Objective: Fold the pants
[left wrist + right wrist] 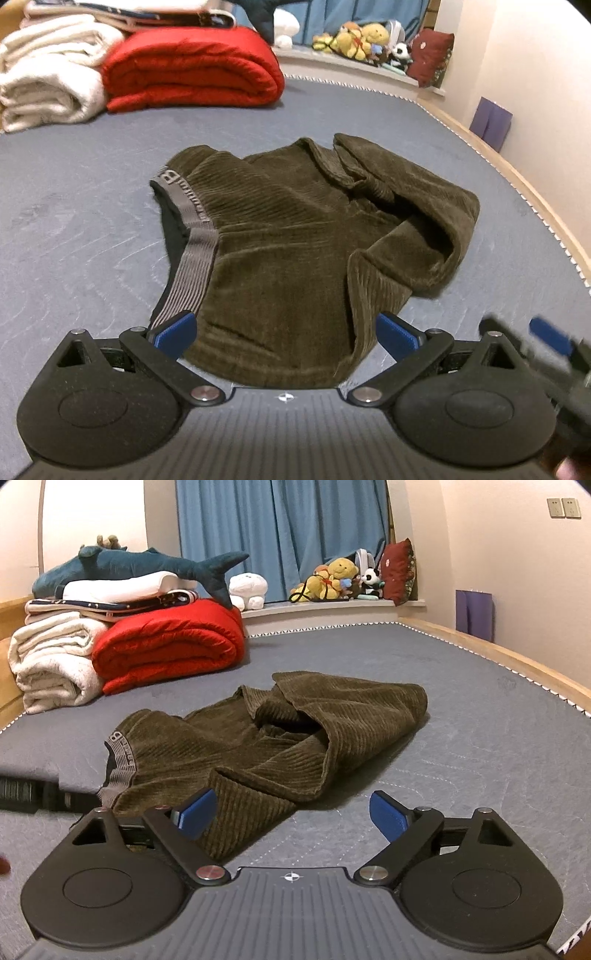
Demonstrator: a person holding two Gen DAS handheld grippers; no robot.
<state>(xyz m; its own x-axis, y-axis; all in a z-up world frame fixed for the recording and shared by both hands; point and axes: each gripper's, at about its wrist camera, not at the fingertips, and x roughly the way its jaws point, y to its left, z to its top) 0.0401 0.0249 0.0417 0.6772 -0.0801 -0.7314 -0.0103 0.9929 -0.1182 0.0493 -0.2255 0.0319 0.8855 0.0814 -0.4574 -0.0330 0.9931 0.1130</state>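
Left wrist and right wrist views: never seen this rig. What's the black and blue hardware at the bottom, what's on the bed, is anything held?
No robot here: a person holds a hand-carried claw in each hand, each with a fisheye camera looking forward along two blue-padded fingers. The black discs and linkages at the bottom are the claw itself. The left claw is open, its fingers either side of the near edge of the olive-green corduroy pants. The right claw is open too, over the pants' near corner. Nothing is held. The pants lie crumpled on the grey mattress. Behind sit a folded red quilt and rolled white blankets.
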